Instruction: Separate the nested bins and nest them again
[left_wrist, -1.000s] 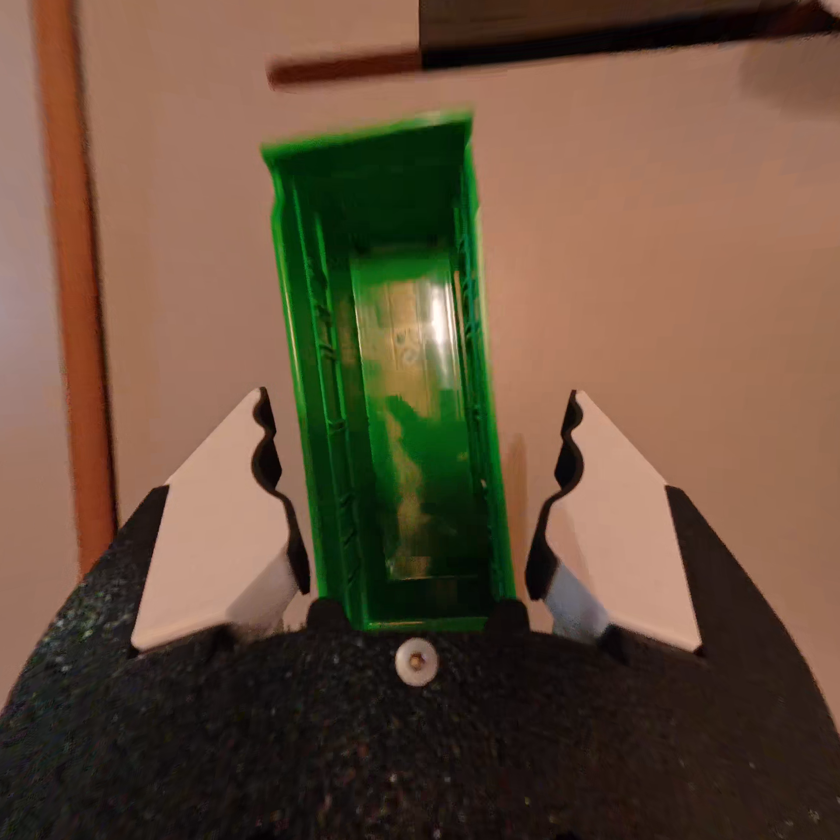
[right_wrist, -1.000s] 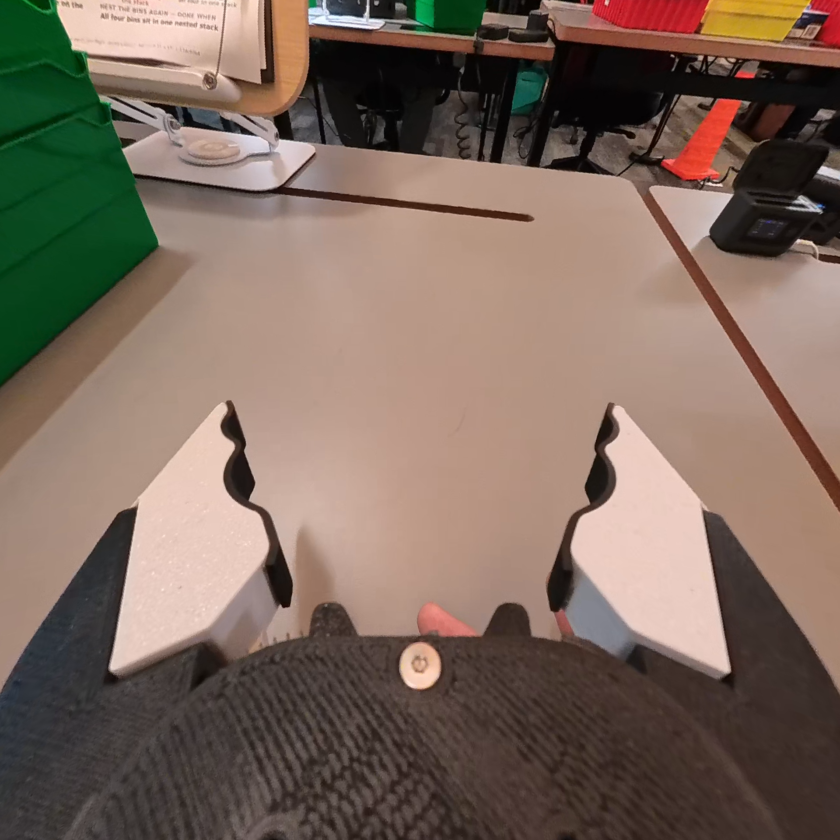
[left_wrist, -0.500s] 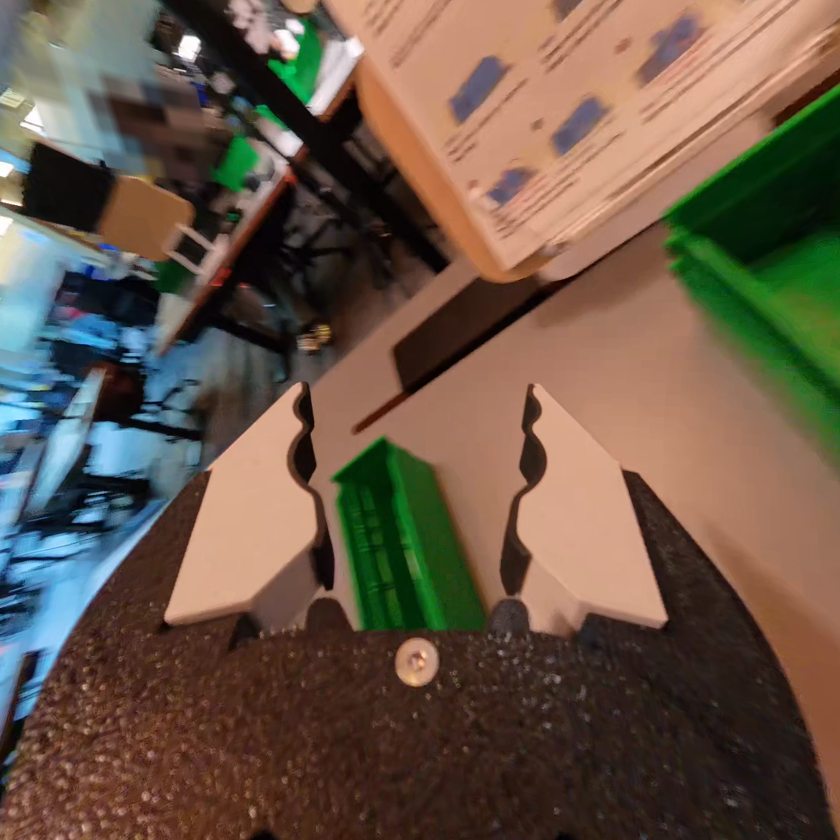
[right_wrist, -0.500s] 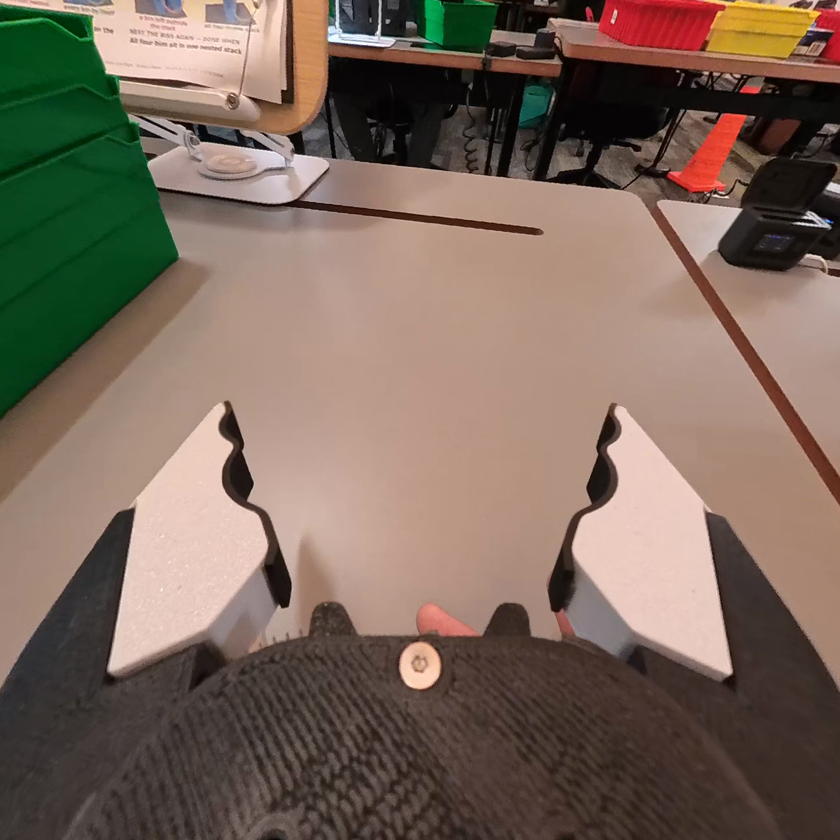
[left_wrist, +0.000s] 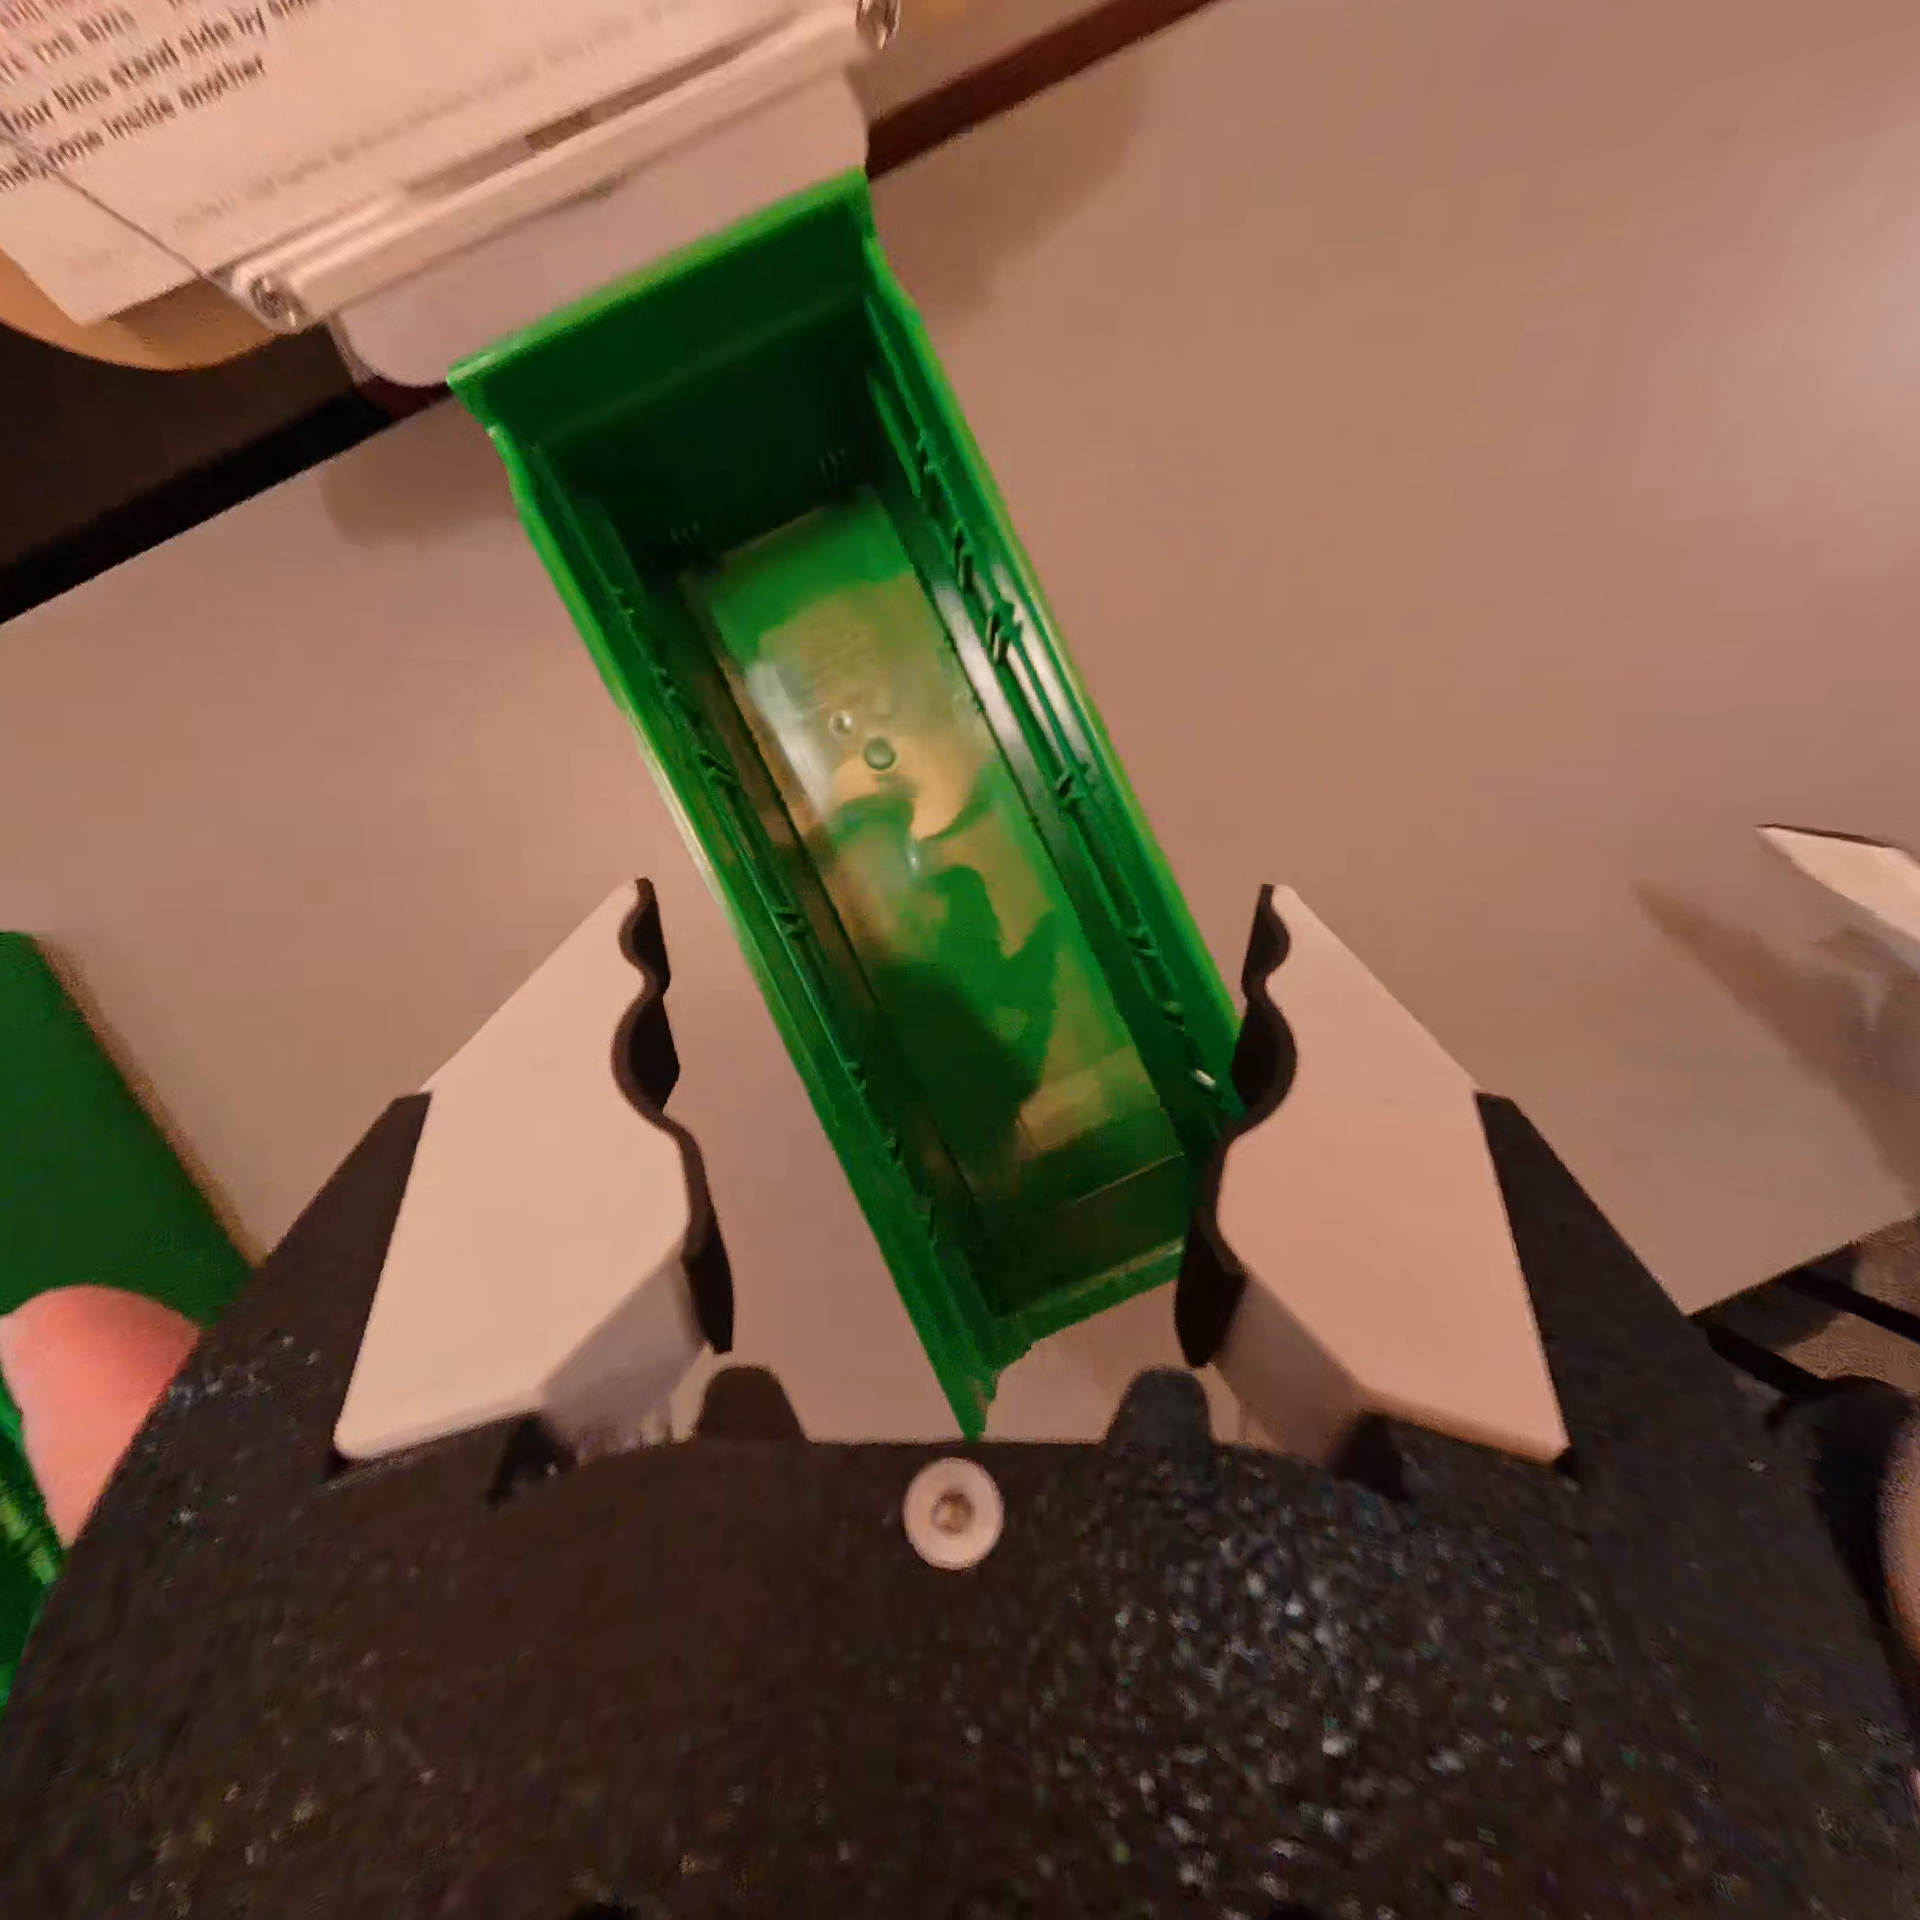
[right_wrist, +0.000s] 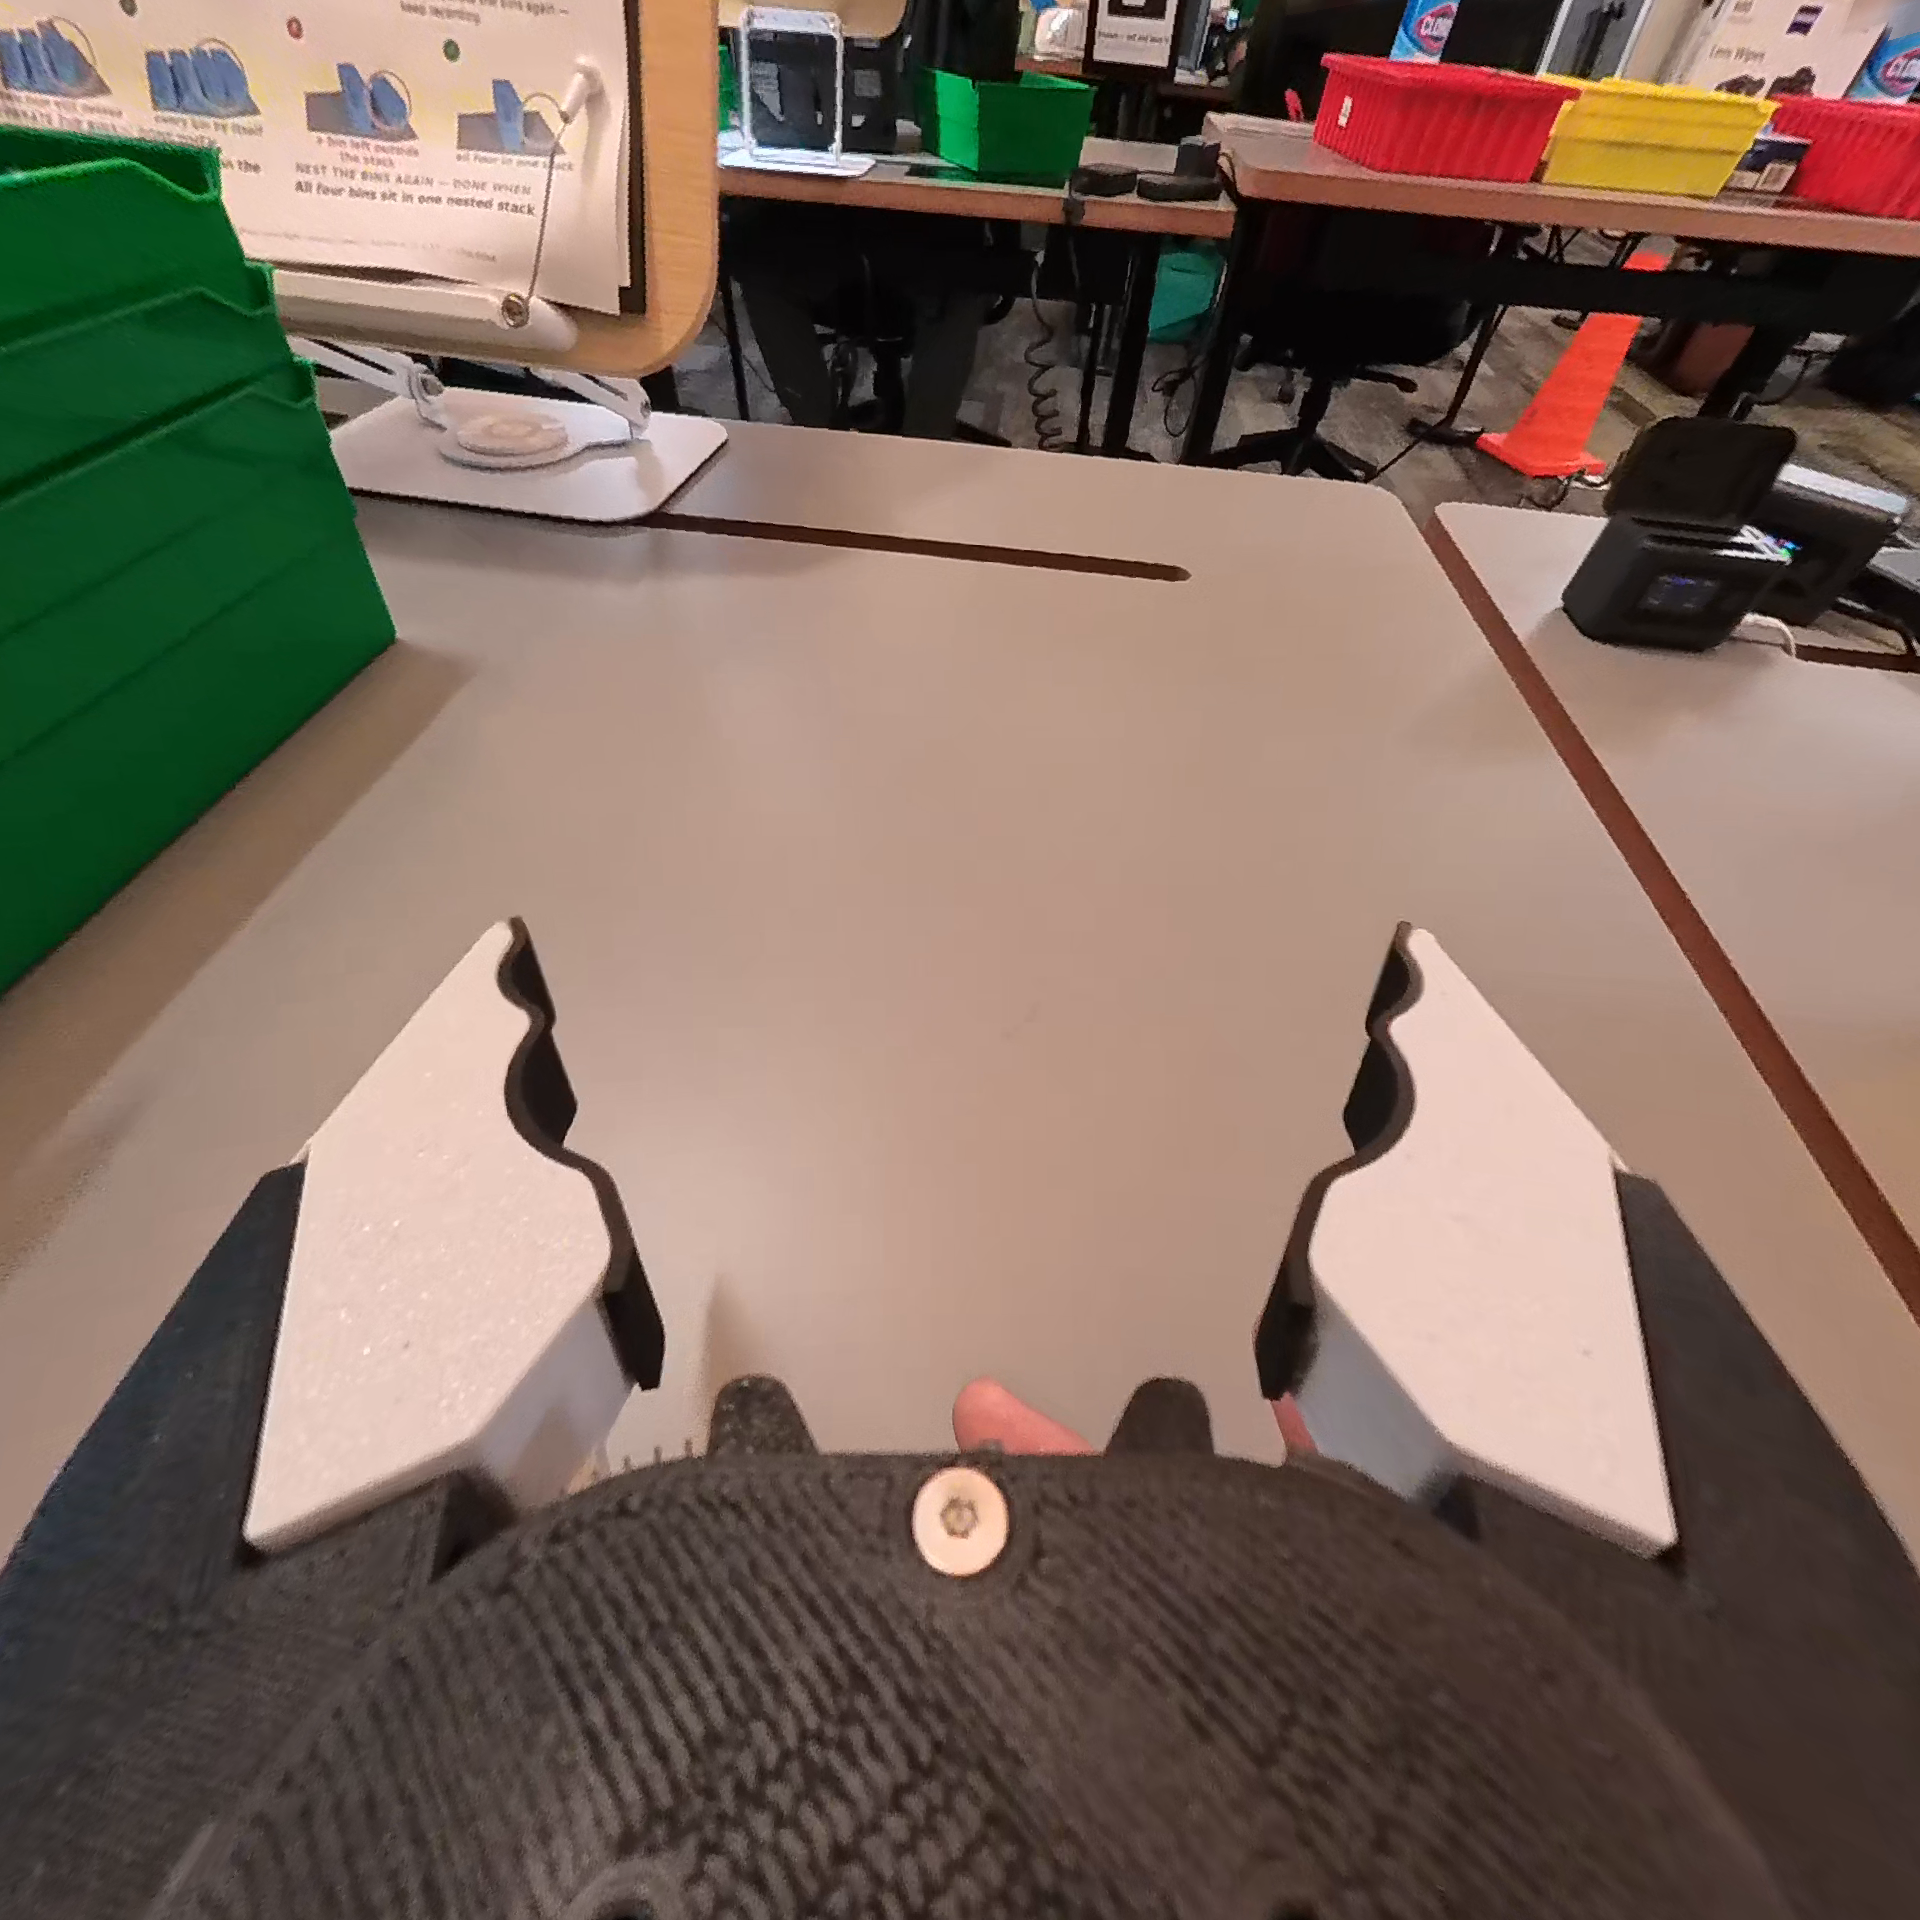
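Note:
A single narrow green bin (left_wrist: 727, 499) lies open side up on the grey table (left_wrist: 1455, 520), slanting from upper left to lower right. My left gripper (left_wrist: 951, 904) is open and hovers over it with a finger on each side; the right finger (left_wrist: 1351, 1143) sits against the bin's right wall, and the left finger is apart from it. A stack of nested green bins (right_wrist: 156, 520) stands at the left in the right wrist view. My right gripper (right_wrist: 958, 935) is open and empty over bare table (right_wrist: 935, 727).
An instruction sheet on a stand (right_wrist: 416, 156) stands behind the stack and above the single bin (left_wrist: 416, 135). Another green bin's side (left_wrist: 83, 1122) and a thumb (left_wrist: 73, 1371) are at the left. A black device (right_wrist: 1704, 551) sits on the neighbouring table at the right.
The left wrist view swung up toward the room and back down over the single bin, which now lies slanted between the fingers. The right gripper shifted slightly; the stack sits further into its view.

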